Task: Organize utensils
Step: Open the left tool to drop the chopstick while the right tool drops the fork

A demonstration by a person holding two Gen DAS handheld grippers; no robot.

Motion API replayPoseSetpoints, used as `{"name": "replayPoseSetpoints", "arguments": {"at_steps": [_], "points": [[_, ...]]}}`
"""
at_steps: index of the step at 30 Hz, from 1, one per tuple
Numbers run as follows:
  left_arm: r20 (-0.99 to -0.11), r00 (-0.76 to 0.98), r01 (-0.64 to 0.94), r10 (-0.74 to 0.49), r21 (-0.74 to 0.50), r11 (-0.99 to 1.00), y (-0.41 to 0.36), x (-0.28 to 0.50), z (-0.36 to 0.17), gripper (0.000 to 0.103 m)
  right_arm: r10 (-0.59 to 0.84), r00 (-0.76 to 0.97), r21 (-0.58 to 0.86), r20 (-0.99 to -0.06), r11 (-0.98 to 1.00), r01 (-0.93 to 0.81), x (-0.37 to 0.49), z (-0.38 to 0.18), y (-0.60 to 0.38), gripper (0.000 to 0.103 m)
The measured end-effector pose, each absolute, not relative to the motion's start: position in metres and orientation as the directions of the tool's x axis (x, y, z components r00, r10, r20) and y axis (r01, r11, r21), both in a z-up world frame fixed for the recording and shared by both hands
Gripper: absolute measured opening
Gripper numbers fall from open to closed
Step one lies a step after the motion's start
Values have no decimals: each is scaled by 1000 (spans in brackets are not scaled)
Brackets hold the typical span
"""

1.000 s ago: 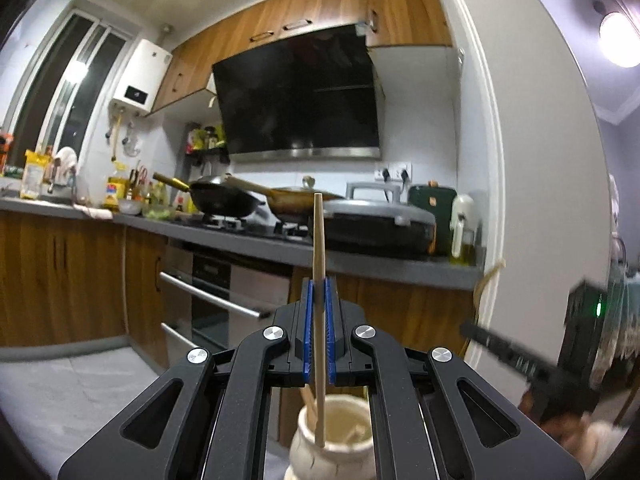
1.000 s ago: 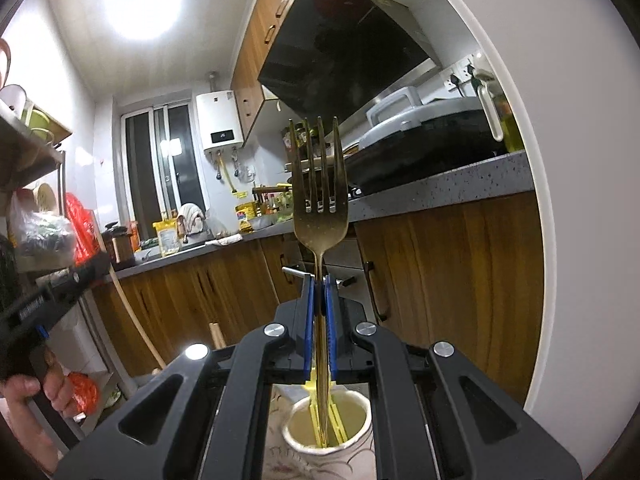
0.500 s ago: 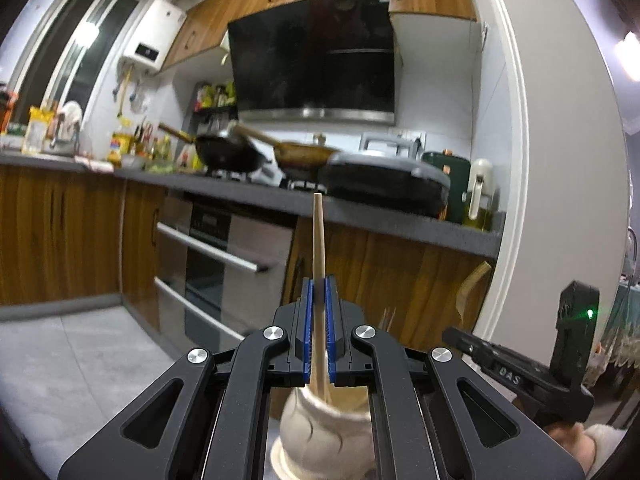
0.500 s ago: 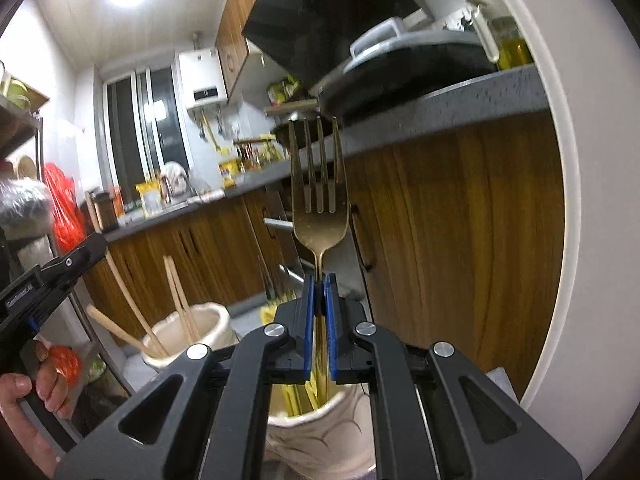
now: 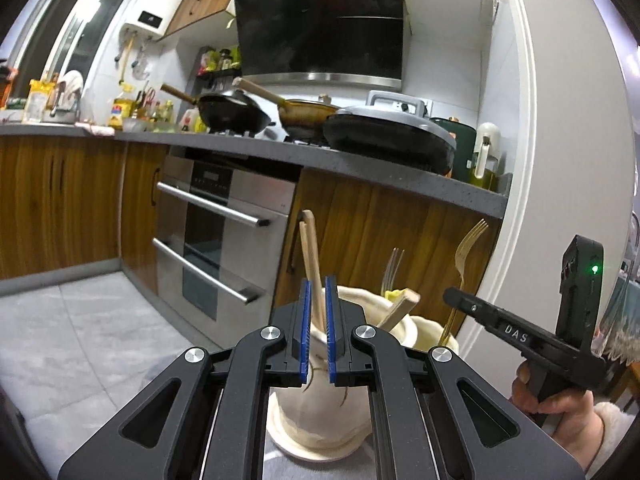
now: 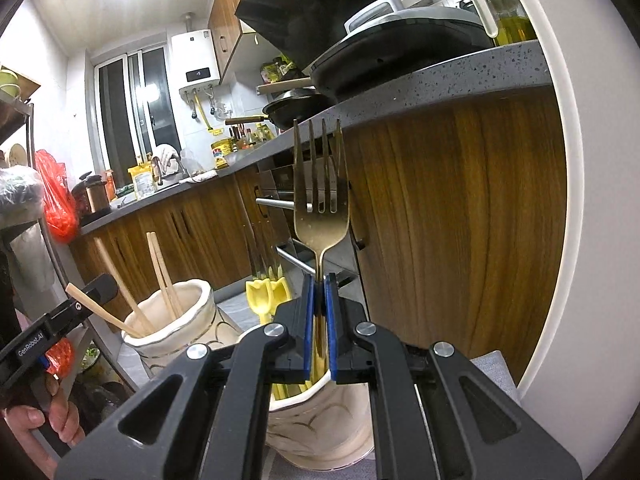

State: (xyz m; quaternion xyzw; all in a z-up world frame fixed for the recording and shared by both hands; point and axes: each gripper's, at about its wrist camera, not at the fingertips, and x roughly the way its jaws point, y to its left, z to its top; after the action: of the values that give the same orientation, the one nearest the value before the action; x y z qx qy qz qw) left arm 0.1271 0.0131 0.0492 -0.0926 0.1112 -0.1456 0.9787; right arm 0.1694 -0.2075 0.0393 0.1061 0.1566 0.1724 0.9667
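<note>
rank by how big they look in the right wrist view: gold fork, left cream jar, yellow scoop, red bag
1. left cream jar
2. gold fork, enlarged by nearness
3. red bag
4. yellow scoop

Fork against jar is close, so unsure.

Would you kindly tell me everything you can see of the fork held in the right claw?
The fork looks like gold-toned metal with four long tines and a broad shoulder narrowing to a thin neck. It stands upright, tines up. The right claw is shut on its neck between blue pads. Its handle runs down into a cream ceramic jar that also holds yellow-handled utensils; the handle's lower end is hidden.
</note>
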Motion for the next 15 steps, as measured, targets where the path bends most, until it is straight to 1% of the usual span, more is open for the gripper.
{"name": "replayPoseSetpoints", "arguments": {"at_steps": [5,7,8,9,10,12,13,15], "points": [[-203,931,261,-305,-214,941,13,128,46,7,364,892,269,-269,917,-293,170,39,-207,6],[-198,933,257,-301,-219,941,15,127,46,15,360,893,267,-269,919,-290,169,39,-206,6],[-194,934,256,-300,-224,940,16,127,46,23,360,893,268,-270,919,-289,169,39,-205,6],[-189,935,255,-300,-231,939,17,126,45,28,360,893,268,-271,919,-289,169,38,-206,8],[-187,936,251,-297,-233,939,18,125,45,31,363,891,270,-273,918,-291,169,38,-205,10],[-180,940,242,-288,-239,940,20,123,46,41,369,889,274,-271,915,-296,169,38,-205,24],[-179,942,238,-284,-240,941,21,122,46,43,370,889,276,-269,914,-297,169,38,-205,28],[-176,945,228,-274,-245,942,24,120,47,52,373,890,277,-263,913,-300,167,39,-206,33]]}}
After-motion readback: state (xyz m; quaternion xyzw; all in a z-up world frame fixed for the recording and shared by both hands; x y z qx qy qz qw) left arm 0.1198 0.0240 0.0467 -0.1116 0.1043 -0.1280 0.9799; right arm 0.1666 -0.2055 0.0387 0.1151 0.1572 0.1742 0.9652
